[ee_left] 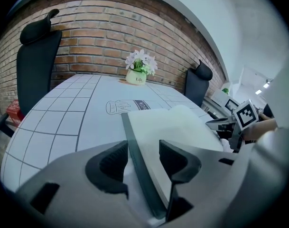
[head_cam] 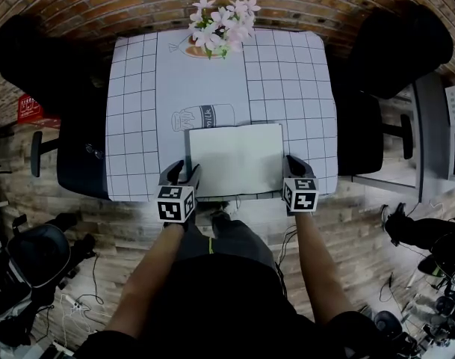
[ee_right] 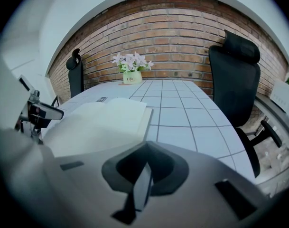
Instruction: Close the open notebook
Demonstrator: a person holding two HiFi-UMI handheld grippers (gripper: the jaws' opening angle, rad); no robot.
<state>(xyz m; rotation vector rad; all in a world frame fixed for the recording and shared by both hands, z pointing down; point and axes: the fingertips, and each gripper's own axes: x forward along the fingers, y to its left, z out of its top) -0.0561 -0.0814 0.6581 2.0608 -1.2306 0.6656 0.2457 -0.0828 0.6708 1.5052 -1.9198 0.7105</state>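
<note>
An open white notebook (head_cam: 237,159) lies near the front edge of the table (head_cam: 137,111), pages up. My left gripper (head_cam: 181,172) is at its left edge. In the left gripper view the jaws of the left gripper (ee_left: 143,158) stand open, and the dark left cover edge (ee_left: 135,151) runs between them with a gap on each side. My right gripper (head_cam: 296,167) is at the notebook's right edge. In the right gripper view the right gripper (ee_right: 143,179) is shut on the thin right cover edge (ee_right: 144,177). The pages (ee_right: 101,122) spread to its left.
A gridded cloth with a printed jar (head_cam: 203,117) covers the table. A pot of pale flowers (head_cam: 221,28) stands at the far edge by the brick wall. Black office chairs stand at the left (head_cam: 78,126) and at the right (head_cam: 361,126). The person's legs are below the front edge.
</note>
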